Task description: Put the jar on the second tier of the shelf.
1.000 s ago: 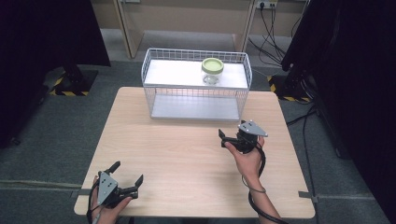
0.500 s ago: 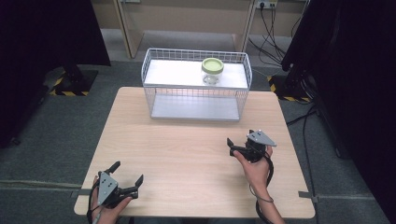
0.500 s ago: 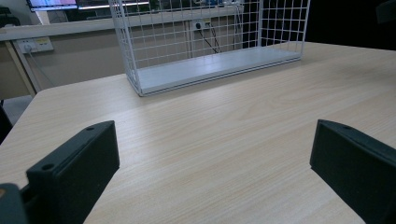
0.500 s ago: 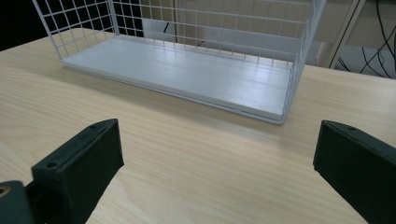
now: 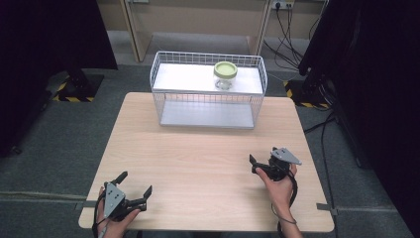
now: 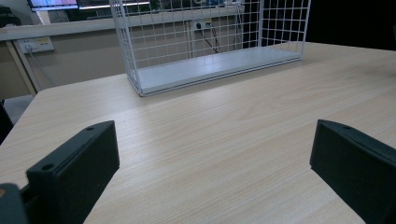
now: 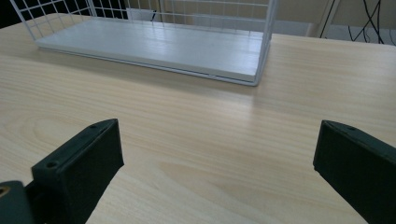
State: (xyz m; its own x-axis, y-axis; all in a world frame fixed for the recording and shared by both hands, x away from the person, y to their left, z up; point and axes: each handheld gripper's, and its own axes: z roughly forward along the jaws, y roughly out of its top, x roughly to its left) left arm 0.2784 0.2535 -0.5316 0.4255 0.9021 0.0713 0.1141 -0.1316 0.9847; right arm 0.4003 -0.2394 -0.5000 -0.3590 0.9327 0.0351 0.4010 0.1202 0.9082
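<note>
A clear jar with a pale green lid (image 5: pixel 225 74) stands on the top shelf of a white wire rack (image 5: pixel 207 92), right of its middle. My left gripper (image 5: pixel 134 182) rests at the table's near left corner, open, with nothing between its jaws. My right gripper (image 5: pixel 253 165) is held over the near right part of the table, also open and empty. In the left gripper view the left gripper (image 6: pixel 212 140) faces the wire rack (image 6: pixel 210 70) across bare wood. In the right gripper view the right gripper (image 7: pixel 215 140) points at the rack's lower board (image 7: pixel 154 46).
The light wooden table (image 5: pixel 198 148) stands on grey carpet. The rack sits at its far edge. Black curtains hang at both sides, and cables (image 5: pixel 289 20) run along the floor behind the table at the right.
My right gripper has drawn back toward the near edge and slightly to the right, still open. The left gripper and the jar have stayed put.
</note>
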